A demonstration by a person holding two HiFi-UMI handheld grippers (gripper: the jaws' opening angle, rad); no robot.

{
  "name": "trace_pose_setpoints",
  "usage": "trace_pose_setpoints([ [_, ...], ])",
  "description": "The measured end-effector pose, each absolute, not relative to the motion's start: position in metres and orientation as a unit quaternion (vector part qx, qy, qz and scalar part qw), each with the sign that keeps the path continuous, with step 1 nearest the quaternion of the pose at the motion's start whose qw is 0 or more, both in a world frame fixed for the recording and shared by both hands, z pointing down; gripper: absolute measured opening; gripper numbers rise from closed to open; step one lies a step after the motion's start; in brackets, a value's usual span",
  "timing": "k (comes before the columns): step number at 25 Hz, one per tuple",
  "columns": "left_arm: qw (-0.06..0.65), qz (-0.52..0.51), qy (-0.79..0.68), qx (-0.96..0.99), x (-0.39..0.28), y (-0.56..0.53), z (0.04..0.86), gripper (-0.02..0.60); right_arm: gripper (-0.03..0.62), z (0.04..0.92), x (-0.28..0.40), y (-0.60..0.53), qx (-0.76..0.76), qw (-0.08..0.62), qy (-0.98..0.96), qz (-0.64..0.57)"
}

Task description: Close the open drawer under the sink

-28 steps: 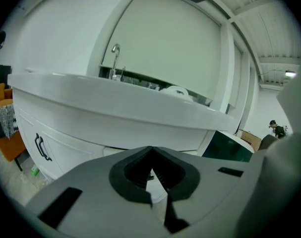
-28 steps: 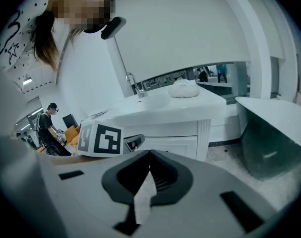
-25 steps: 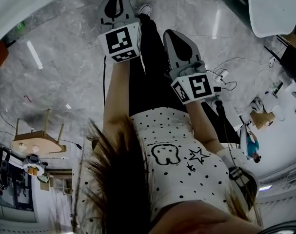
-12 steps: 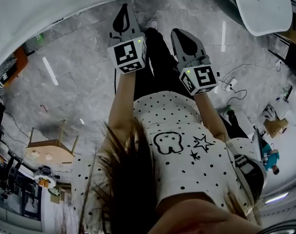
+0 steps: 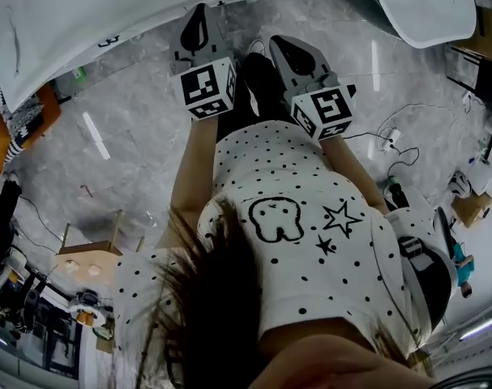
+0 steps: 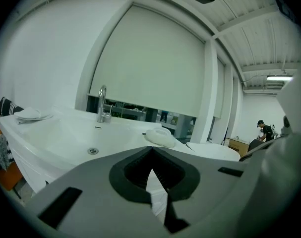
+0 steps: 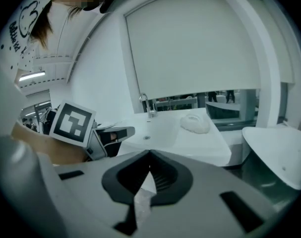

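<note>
The white sink with a chrome faucet stands ahead of both grippers; its counter edge runs along the top of the head view. No drawer under it shows in any view. My left gripper is shut with nothing in it, raised to about the height of the sink's rim. My right gripper hangs beside it, also shut and empty. In the right gripper view the left gripper and its marker cube appear at the left, before the sink.
A folded white cloth lies on the counter right of the basin, a plate at its left end. A second white basin stands at the right. A wooden stool and cables are on the grey floor.
Both grippers have risen together. The sink's white counter has come into the top of the head view and now fills its upper left.
</note>
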State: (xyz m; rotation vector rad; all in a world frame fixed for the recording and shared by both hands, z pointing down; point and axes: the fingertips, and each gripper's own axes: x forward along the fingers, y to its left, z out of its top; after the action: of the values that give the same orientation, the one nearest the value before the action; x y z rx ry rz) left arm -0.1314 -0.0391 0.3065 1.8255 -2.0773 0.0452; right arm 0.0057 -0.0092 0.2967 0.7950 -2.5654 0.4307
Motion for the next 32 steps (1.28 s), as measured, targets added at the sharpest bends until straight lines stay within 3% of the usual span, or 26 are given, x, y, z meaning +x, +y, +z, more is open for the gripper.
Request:
trace_pose_setpoints([
  [12, 0.152, 0.001, -0.732, 0.664, -0.131, -0.005, 0.249, 0.003, 0.014, 0.25, -0.012, -0.011, 0.28, 0.163, -0.94, 0.111],
  [32, 0.134, 0.019, -0.704, 0.697, -0.099, 0.038, 0.227, 0.003, 0.014, 0.233, -0.023, 0.02, 0.236, 0.123, -0.961, 0.071],
])
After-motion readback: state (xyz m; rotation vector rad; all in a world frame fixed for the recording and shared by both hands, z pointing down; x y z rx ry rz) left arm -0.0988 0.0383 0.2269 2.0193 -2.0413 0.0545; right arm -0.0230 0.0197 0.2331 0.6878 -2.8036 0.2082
